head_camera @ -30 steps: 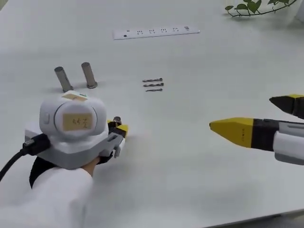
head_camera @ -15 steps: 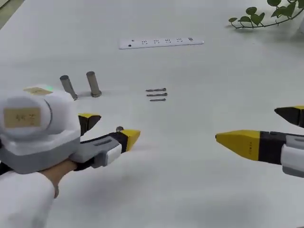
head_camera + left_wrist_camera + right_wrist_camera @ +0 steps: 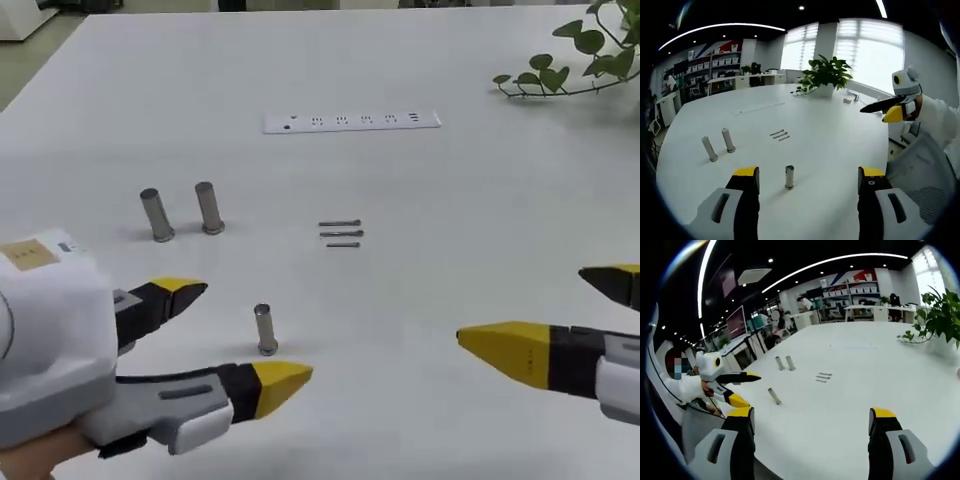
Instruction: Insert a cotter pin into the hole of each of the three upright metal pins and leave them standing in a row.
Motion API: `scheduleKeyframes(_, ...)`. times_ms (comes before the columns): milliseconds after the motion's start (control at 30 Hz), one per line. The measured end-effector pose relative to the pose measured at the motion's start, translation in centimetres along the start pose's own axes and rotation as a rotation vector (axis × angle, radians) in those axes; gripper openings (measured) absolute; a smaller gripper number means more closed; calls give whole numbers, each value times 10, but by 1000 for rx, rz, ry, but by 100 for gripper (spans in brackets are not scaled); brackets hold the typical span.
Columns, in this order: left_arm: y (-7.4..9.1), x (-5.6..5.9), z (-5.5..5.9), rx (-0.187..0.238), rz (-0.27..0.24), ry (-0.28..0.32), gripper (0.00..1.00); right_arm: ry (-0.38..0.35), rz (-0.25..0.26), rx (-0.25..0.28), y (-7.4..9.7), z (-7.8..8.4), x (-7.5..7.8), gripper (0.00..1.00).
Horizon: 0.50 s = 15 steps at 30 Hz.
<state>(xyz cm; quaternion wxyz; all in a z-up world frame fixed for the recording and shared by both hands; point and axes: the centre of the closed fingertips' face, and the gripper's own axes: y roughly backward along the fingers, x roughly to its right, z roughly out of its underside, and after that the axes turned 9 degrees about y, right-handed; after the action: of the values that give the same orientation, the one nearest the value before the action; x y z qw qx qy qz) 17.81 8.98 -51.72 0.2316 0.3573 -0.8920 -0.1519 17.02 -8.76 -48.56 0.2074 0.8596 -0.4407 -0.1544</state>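
On the white table, one metal pin stood upright by itself, nearer the person than the rest of the parts. The left gripper was held low over the table with its jaws spread wide. The pin stood in the gap between the two yellow tips, apart from both. In the left gripper view the pin appeared just ahead of the jaws and closer to the left one. Nothing was held in this gripper.

The right gripper was held well to the right of that pin. Its jaws were also spread wide and held nothing.

Two other pins stood upright side by side farther back on the left, near each other but apart. Three cotter pins lay flat in a close stack to the right of that pair, well apart from every metal pin. Whether the cotter pins touched one another could not be made out.

A white power strip lay beyond them. A leafy plant trailed onto the far right corner.
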Motion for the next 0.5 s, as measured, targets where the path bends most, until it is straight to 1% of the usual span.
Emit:
scheduleKeyframes(33,1,1,-1,2,6,-2,81,4,-3,-9,-1,0,0,93)
scheduleKeyframes(100,3,7,-5,19,29,-9,81,16,-10,-11,-3,-3,0,92)
scheduleKeyframes(133,4,10,-6,20,46,-18,82,21,-13,-12,-4,-5,1,92)
scheduleKeyframes(233,4,15,-5,12,78,-36,89,44,-17,-13,-7,-13,3,92)
scheduleKeyframes(333,6,19,-2,-3,102,-21,96,70,-24,-20,-10,-18,6,91)
scheduleKeyframes(400,8,19,0,-10,109,-12,98,95,-32,-38,-13,-20,9,91)
scheduleKeyframes(500,13,18,0,-7,103,-15,99,131,-40,-66,-15,-23,13,90)
